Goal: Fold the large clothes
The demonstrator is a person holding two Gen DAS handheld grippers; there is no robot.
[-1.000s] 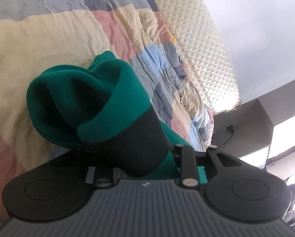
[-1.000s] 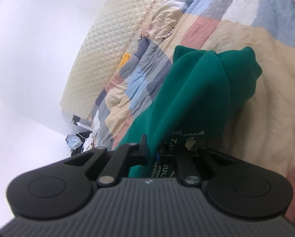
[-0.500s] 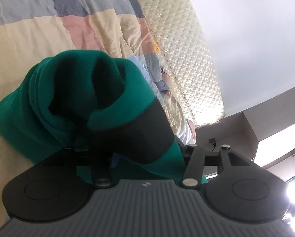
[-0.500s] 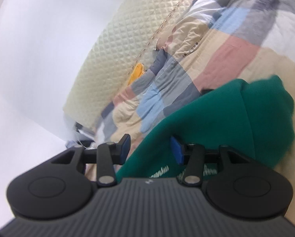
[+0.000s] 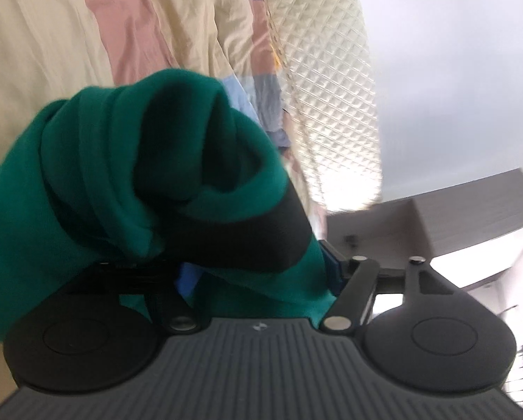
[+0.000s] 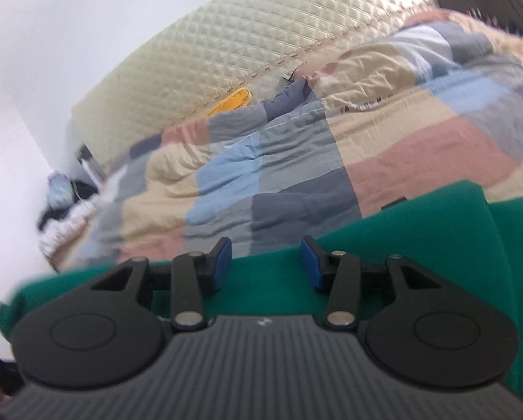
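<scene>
The left gripper [image 5: 258, 273] has just been opening its jaws; a bunched green sweatshirt [image 5: 128, 175] with a black cuff [image 5: 261, 234] is draping between them, and whether the pads are pressing it cannot be told. The right gripper [image 6: 266, 262] has just been closing slightly, jaws standing apart, the sweatshirt [image 6: 419, 238] lying beneath and beyond them on the patchwork quilt [image 6: 279, 175].

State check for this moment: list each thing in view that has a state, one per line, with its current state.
left gripper: jaws apart, just been opening; bunched cloth still between them.
right gripper: open, nothing between the pads, green cloth below.
green sweatshirt: bunched in folds, dark cuff facing the camera.
patchwork duvet: spread on the bed, wrinkled.
yellow item: wedged by the quilted headboard.
</scene>
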